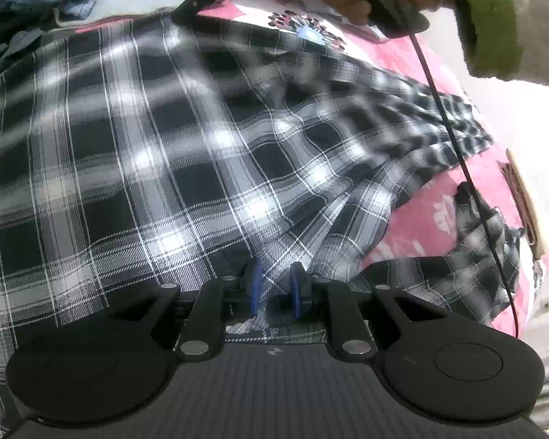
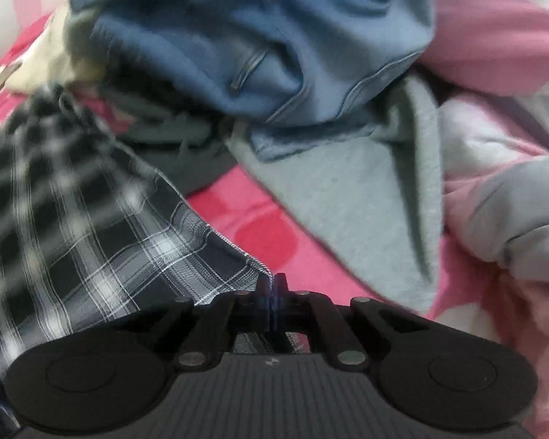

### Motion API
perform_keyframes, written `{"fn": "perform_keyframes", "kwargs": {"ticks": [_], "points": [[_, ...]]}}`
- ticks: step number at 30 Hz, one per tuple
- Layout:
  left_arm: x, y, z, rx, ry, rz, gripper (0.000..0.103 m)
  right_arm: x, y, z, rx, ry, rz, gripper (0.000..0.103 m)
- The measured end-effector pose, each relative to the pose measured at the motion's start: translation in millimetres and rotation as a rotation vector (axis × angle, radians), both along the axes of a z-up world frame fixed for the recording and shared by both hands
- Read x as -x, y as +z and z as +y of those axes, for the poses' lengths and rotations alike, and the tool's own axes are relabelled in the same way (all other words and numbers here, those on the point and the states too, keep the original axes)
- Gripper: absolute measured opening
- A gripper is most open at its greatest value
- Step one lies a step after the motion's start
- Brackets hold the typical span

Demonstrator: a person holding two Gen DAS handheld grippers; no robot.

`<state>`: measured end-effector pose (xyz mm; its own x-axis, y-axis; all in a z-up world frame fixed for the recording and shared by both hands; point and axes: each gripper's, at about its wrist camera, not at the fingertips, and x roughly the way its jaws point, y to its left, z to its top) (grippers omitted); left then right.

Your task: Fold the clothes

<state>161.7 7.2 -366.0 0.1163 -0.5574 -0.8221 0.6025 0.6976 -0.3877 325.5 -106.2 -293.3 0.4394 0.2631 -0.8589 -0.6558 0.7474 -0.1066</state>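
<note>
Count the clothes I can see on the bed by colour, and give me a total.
Black-and-white plaid: 1, the plaid shirt
Blue: 1, the blue garment
Light grey: 1, the grey sweatshirt
Dark grey: 1, the dark garment
Cream: 1, the cream cloth
Total: 5

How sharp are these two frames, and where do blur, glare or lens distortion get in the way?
Left wrist view: the plaid shirt is crisp near the left gripper but smears toward the upper left; bright white glare at the right edge; fisheye bending at the rim. Right wrist view: motion blur throughout, worst on the plaid at left and the blue garment; only the right gripper looks sharp.
</note>
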Motion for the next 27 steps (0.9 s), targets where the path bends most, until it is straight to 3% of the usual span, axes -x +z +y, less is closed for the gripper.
{"fn": "perform_keyframes", "kwargs": {"ticks": [4, 6, 8, 11, 15, 23, 27], "points": [[-3, -1, 3, 0.004, -0.021, 0.006, 0.016, -3, -32, 6, 0.049, -0.036, -0.026, 0.005], [-4, -1, 3, 0.001, -0.037, 0.003, 0.016, -8, -38, 2, -0.033, -0.138, -0.028, 0.008], [-4, -2, 1, -0.001, -0.042, 0.002, 0.016, -10, -34, -9, -0.123, -0.265, -0.012, 0.017], [-3, -2, 0, -0.013, -0.064, -0.007, 0.016, 4, -13, -40, -0.22, -0.512, -0.066, 0.032], [-5, 2, -8, -0.047, -0.081, -0.005, 0.016, 44, 11, -96, -0.349, -0.695, -0.051, 0.038], [-5, 21, -27, -0.088, -0.049, -0.049, 0.016, 119, 35, -236, -0.139, -0.82, -0.026, 0.039], [-12, 27, -53, -0.076, -0.007, -0.092, 0.016, 120, 21, -280, -0.039, -0.697, 0.02, 0.039]]}}
